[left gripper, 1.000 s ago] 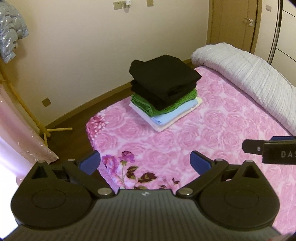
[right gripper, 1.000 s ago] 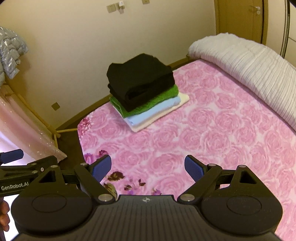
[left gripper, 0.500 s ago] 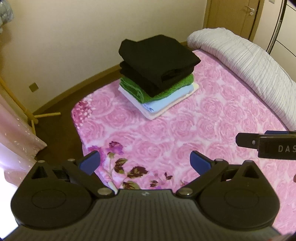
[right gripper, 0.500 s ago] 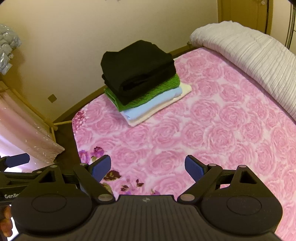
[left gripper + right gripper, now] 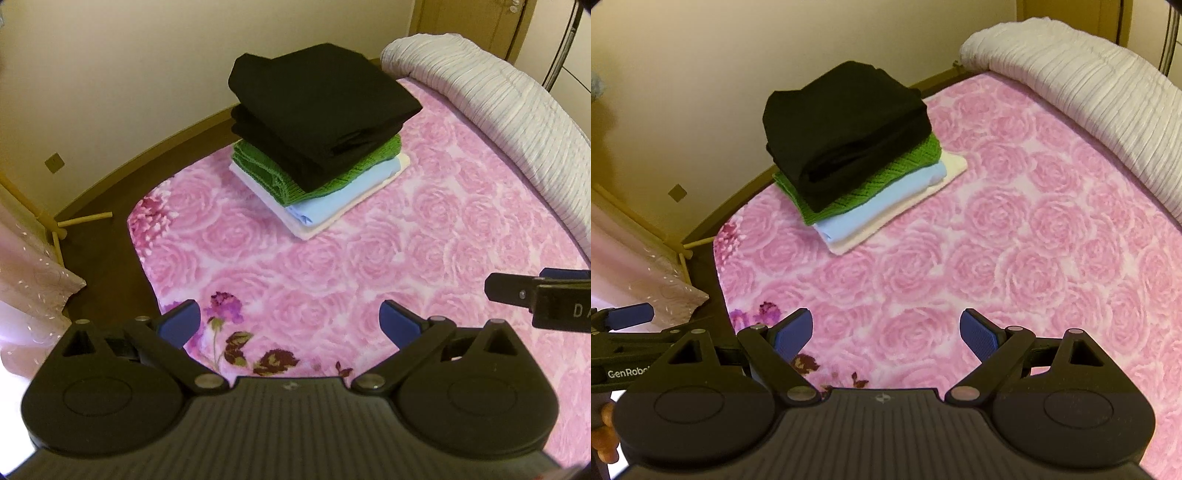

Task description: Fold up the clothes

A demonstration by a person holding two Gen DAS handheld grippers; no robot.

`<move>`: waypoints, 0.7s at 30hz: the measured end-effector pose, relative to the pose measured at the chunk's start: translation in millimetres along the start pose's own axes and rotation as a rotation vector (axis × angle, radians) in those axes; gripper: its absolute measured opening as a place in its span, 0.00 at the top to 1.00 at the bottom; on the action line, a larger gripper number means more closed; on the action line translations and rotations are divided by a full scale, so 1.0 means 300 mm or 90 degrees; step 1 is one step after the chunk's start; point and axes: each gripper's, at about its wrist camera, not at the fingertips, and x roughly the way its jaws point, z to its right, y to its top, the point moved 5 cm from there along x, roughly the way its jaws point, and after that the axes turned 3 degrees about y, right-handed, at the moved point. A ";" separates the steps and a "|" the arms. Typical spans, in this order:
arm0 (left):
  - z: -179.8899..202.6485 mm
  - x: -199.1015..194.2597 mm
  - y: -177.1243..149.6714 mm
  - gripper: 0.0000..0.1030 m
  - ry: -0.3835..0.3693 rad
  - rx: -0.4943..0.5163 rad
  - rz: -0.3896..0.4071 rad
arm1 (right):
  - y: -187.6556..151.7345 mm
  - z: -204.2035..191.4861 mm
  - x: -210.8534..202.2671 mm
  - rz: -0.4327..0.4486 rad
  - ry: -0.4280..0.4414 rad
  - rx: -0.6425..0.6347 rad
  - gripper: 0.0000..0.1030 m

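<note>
Hovering over the pink bedspread (image 5: 424, 258), left gripper (image 5: 291, 321) and right gripper (image 5: 886, 332) both had jaws spread wide and empty, with the folded stack of clothes (image 5: 317, 122) lying well ahead of both, touching neither, near the bed's far corner.

Bare bedspread (image 5: 960, 266) ahead; clothes stack (image 5: 849, 155) blocks beyond.

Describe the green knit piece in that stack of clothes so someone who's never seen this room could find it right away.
On the pink rose-patterned bed, near the corner closest to the cream wall, sits one stack of folded clothes. The green knit lies second from the top, under the black garment and above the light blue one. It is the only ribbed, bright green layer.
</note>
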 end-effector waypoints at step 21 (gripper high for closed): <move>0.026 0.100 0.110 0.01 -0.001 0.018 -0.006 | 0.088 0.018 0.080 -0.011 -0.003 0.011 0.13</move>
